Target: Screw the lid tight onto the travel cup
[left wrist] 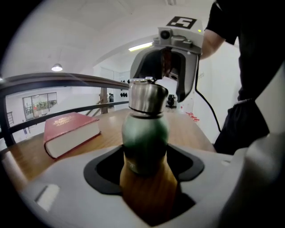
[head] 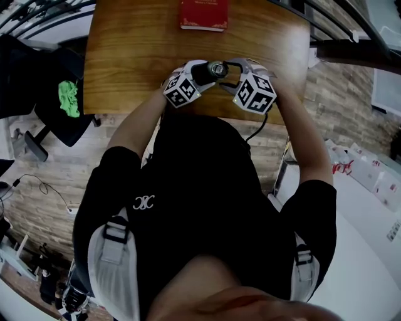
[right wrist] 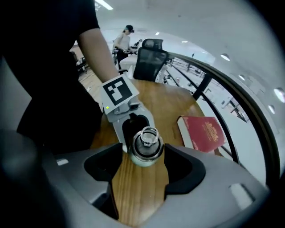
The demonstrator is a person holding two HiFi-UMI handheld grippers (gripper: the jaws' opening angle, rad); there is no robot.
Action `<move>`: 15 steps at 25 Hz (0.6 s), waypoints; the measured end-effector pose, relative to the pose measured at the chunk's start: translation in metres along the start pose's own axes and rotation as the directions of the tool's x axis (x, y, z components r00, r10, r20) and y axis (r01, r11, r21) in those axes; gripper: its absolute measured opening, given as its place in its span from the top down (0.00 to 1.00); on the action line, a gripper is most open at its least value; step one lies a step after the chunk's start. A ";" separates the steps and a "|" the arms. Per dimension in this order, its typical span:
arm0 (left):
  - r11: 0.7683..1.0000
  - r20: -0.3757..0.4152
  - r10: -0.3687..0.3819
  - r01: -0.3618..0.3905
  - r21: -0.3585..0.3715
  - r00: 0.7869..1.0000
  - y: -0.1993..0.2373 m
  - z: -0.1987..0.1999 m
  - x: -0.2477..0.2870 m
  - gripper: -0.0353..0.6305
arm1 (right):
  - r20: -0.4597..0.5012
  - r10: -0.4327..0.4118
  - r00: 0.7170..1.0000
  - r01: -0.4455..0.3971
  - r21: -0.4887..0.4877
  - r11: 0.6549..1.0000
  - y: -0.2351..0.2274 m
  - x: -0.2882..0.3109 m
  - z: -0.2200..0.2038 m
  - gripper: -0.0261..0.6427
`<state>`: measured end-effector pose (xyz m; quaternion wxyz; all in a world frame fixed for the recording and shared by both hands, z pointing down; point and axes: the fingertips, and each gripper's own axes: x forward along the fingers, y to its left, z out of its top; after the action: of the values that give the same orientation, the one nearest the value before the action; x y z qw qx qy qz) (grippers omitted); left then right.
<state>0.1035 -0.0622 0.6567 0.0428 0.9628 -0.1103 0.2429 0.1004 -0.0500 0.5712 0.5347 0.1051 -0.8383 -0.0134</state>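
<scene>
Wooden surface [head: 125, 63] beside a railing, steeply from above in the head view. Travel cup [head: 210, 70] upright near the front edge, red book [head: 203, 14] well beyond the cup. Left tongs [head: 200, 78] at the cup's left, right tongs [head: 230, 76] at its right, both forearms bent inward to meet at the cup.

Left gripper view: clenched, by the look of it, on the cup's green body [left wrist: 144, 133], long axis vertical, steel lid [left wrist: 146, 97] on top.

Right gripper view: angled down onto the lid [right wrist: 146, 142], ring uppermost. Released, spread wide, flanking the lid without pressing. Probably next: close on the lid, then twist about the cup's upright axis.
</scene>
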 end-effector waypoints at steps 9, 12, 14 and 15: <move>1.000 -0.015 -0.012 0.012 0.007 1.000 0.001 0.000 0.000 0.41 | -0.085 0.111 0.990 -0.120 -0.105 0.987 -0.007 0.009 0.008 0.58; 1.000 -0.016 -0.007 0.007 0.005 1.000 0.001 0.000 0.000 0.41 | -0.074 0.119 0.990 -0.124 -0.071 0.990 -0.008 0.011 0.005 0.61; 1.000 -0.015 -0.004 0.004 0.003 1.000 0.001 -0.001 -0.001 0.41 | -0.045 0.122 0.991 -0.123 -0.020 0.992 -0.008 0.011 0.005 0.61; 1.000 -0.015 -0.002 0.002 0.003 1.000 0.000 -0.001 -0.001 0.41 | -0.028 0.121 0.992 -0.121 0.006 0.993 -0.009 0.011 0.006 0.61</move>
<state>0.1019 -0.0623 0.6569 0.0426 0.9612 -0.1085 0.2499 0.0916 -0.0613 0.5770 0.5460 0.0553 -0.8357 0.0223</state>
